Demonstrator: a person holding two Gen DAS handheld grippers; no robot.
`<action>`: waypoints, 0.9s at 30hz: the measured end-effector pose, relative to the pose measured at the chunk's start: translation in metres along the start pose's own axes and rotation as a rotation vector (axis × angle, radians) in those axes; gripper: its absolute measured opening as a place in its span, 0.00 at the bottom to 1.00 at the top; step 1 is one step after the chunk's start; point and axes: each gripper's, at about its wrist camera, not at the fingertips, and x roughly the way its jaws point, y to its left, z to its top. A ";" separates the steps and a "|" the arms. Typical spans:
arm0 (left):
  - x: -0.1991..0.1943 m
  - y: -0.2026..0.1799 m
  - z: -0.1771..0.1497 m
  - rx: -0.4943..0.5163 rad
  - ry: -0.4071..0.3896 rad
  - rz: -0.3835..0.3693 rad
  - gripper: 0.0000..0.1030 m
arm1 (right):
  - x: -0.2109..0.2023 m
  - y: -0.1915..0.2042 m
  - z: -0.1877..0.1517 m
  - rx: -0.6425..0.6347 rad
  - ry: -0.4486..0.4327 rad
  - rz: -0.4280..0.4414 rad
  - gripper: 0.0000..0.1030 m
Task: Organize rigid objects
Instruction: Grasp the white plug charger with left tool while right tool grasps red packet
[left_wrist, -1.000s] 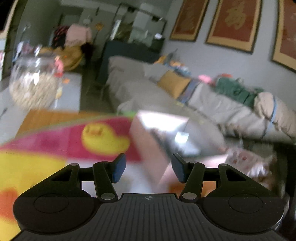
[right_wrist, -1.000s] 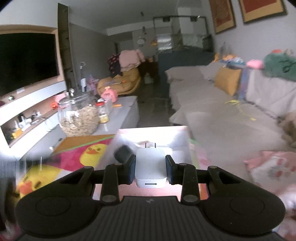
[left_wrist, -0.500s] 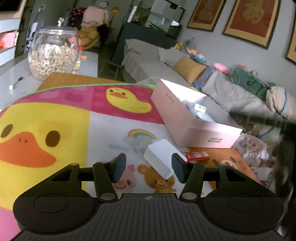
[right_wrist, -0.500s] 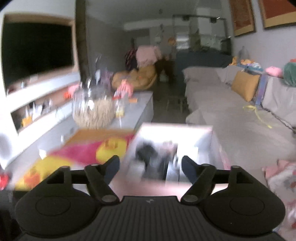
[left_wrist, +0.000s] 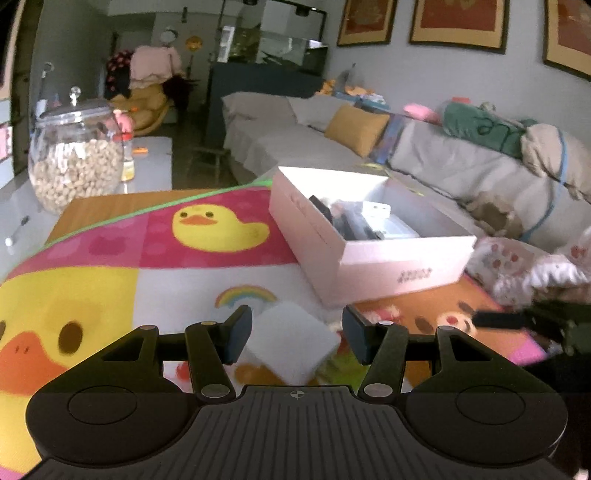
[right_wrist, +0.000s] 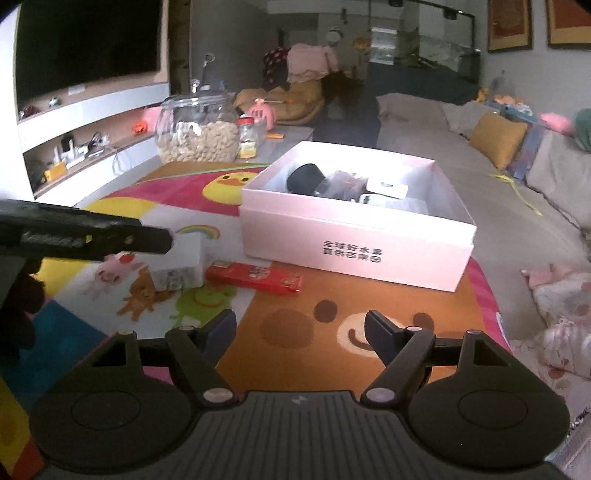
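An open pink cardboard box (right_wrist: 354, 240) (left_wrist: 373, 266) stands on the cartoon play mat and holds a black round thing (right_wrist: 304, 177), a small white adapter (right_wrist: 388, 188) and other bits. A white flat box (left_wrist: 291, 343) (right_wrist: 181, 258) lies on the mat between the fingers of my left gripper (left_wrist: 295, 336), which is open, with a gap on the right side. A red flat pack (right_wrist: 255, 277) lies beside it. My right gripper (right_wrist: 299, 328) is open and empty, low over the orange bear patch in front of the pink box.
A glass jar of nuts (right_wrist: 197, 129) (left_wrist: 74, 162) and a small bottle (right_wrist: 248, 136) stand on the grey table behind the mat. A sofa with cushions (left_wrist: 354, 129) runs along the right. Flowered cloth (right_wrist: 561, 295) lies off the mat's right edge.
My right gripper opened, left the white adapter in the pink box, and drew back and down. My left gripper closed in on the white flat box, which now sits between its fingers.
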 end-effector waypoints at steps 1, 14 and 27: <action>0.004 -0.003 0.003 0.010 -0.003 0.001 0.57 | 0.002 -0.001 -0.002 0.007 0.003 -0.001 0.75; 0.015 -0.010 -0.010 0.182 0.045 0.087 0.62 | 0.030 0.013 0.018 -0.032 0.053 0.019 0.75; -0.009 0.055 -0.029 -0.030 0.044 0.145 0.58 | 0.067 0.022 0.049 0.056 0.136 0.072 0.75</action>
